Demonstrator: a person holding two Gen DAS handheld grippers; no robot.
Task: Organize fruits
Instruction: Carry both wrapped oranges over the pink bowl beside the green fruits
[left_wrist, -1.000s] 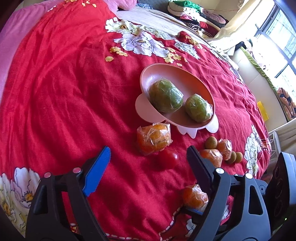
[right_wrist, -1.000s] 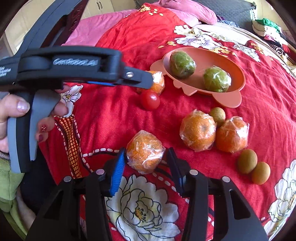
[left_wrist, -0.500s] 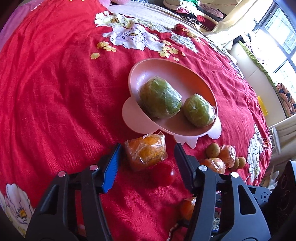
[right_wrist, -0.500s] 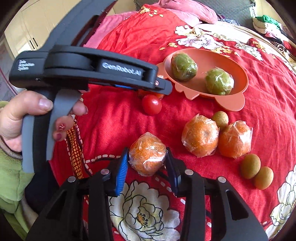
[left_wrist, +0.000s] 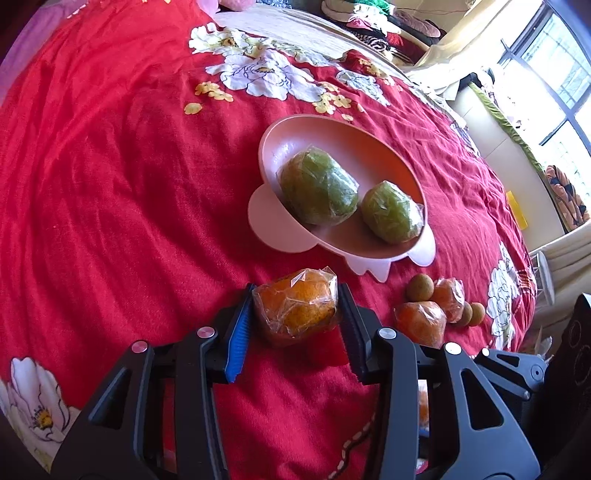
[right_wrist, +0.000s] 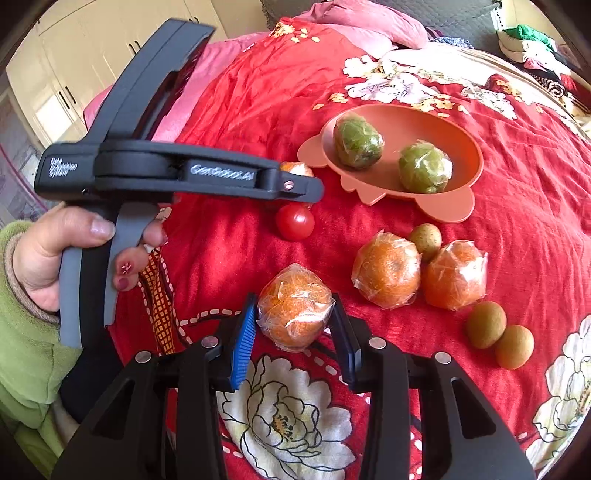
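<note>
Two plastic-wrapped oranges are each between a pair of jaws. My left gripper (left_wrist: 296, 295) is closing on one wrapped orange (left_wrist: 295, 310) just in front of the pink plate (left_wrist: 280, 136), and its pads touch the wrap on both sides. My right gripper (right_wrist: 293, 301) is shut on another wrapped orange (right_wrist: 293, 310) that rests on the red bedspread. On the plate (right_wrist: 476, 155) lie two wrapped green fruits (right_wrist: 356, 142) (right_wrist: 424, 168). In the right wrist view the left gripper (right_wrist: 295, 184) is seen side-on, held by a hand (right_wrist: 55, 251).
A cherry tomato (right_wrist: 294, 222) lies loose between the two grippers. Two more wrapped oranges (right_wrist: 386, 269) (right_wrist: 454, 275) and three small brown fruits (right_wrist: 485, 325) lie to the right. The red flowered bedspread (left_wrist: 110, 184) covers the bed; a window (left_wrist: 561, 74) is far right.
My left gripper moved forward over the orange by the plate and its jaws narrowed from wide open onto it. The right gripper narrowed slightly on its orange and stayed in place.
</note>
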